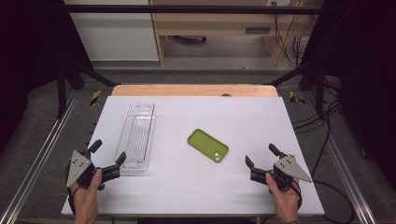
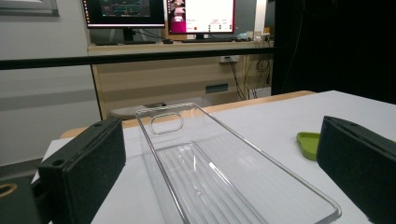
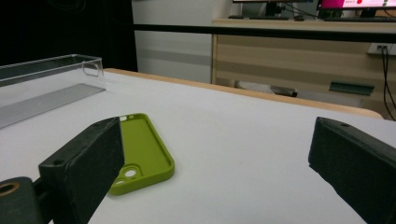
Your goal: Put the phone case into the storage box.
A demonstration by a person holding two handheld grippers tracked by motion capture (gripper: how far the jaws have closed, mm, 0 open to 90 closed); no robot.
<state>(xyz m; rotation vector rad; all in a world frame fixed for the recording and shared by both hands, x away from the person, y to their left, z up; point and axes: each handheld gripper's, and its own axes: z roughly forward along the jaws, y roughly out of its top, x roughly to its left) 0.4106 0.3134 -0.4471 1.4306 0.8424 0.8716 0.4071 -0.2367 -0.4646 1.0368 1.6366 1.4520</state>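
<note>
1. A white table (image 1: 196,186) is seen in a workroom, with a wooden desk and lit monitors at the far side and dark curtains to left and right.
2. A clear tray (image 1: 136,137) is laid lengthwise on the left half of the table; it is empty, as is shown in the left gripper view (image 2: 219,177).
3. A green case (image 1: 208,145) is laid flat near the middle of the table, hollow side up, well apart from the tray. In the right gripper view it is seen just beyond the left-hand jaw (image 3: 140,154).
4. The left gripper (image 1: 108,156) is held at the near left, just beside the tray's near end; its jaws are spread wide and nothing is held between them.
5. The right gripper (image 1: 261,156) is held at the near right, near the case but apart from it; its jaws are likewise spread and empty.
6. The work is judged to be at its start: nothing is gripped and nothing is placed in the tray. The case is probably yet to be picked up and put into the tray.
</note>
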